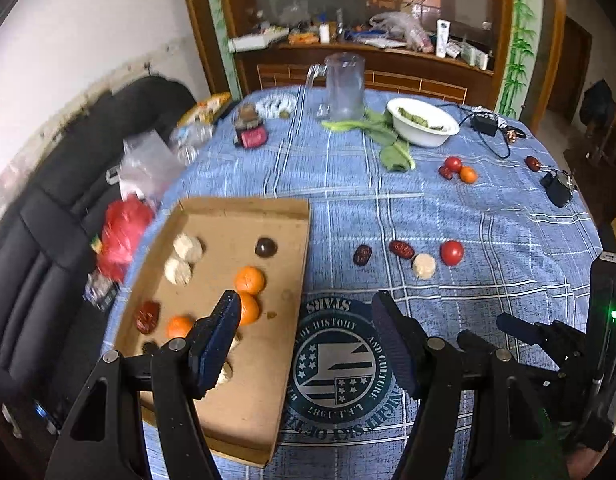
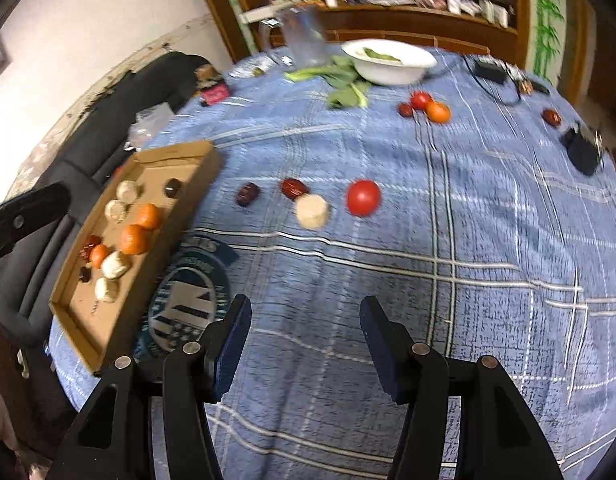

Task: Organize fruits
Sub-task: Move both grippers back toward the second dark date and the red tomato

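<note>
A cardboard tray (image 1: 267, 360) (image 2: 175, 160) lies at the table's left edge and holds three oranges (image 1: 249, 280), pale round cakes (image 1: 187, 247), red dates (image 1: 147, 316) and a dark fruit (image 1: 265, 247). On the blue cloth lie a tomato (image 1: 452, 252) (image 2: 363, 197), a pale cake (image 1: 424, 266) (image 2: 312, 211) and two red dates (image 1: 402, 249) (image 2: 295, 188). Farther back sit a tomato, date and orange (image 1: 468, 175) (image 2: 438, 112). My left gripper (image 1: 308, 312) is open and empty over the tray's right rim. My right gripper (image 2: 305, 316) is open and empty above the cloth.
A white bowl (image 1: 424, 122) (image 2: 388, 62), leafy greens (image 1: 384, 132) and a clear jug (image 1: 344, 86) stand at the back. A black pouch (image 1: 558, 188) (image 2: 584, 152), a lone date (image 1: 532, 163) and a charger cable lie right. A black sofa (image 1: 67, 200) with bags is left.
</note>
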`<move>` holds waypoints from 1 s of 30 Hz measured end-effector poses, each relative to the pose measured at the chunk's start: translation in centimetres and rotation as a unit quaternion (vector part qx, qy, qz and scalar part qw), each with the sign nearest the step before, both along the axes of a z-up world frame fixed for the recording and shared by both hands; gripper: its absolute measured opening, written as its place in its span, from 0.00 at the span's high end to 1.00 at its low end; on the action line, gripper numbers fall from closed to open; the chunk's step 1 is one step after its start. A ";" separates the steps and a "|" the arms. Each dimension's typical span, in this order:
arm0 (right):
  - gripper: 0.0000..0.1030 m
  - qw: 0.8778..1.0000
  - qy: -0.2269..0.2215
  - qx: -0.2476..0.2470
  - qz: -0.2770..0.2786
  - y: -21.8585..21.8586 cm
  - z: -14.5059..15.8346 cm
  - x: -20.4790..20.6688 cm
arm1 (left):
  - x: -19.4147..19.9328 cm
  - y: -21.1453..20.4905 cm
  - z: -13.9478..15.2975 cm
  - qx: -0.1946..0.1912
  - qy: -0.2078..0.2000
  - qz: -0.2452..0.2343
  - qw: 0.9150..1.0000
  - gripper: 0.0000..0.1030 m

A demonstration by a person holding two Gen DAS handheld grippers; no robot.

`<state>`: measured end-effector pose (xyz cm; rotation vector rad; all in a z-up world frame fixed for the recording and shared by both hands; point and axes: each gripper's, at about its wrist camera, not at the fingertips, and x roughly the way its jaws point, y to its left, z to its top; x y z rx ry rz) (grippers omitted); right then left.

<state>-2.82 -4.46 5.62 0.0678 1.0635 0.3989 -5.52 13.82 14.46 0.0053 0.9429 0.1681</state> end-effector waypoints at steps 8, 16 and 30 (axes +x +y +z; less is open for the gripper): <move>0.41 1.000 0.026 -0.008 -0.004 0.0 -2.5 2.0 | 3.0 0.9 -4.7 -0.053 0.048 -0.011 0.997 0.35; 0.41 1.000 0.016 -0.013 -0.012 0.1 -2.5 5.6 | 8.6 -0.2 -8.1 -0.088 0.069 -0.055 0.992 0.44; 0.41 0.999 0.027 -0.020 -0.035 -0.3 -3.9 11.7 | 14.0 -0.2 -12.5 -0.097 0.109 -0.082 0.986 0.60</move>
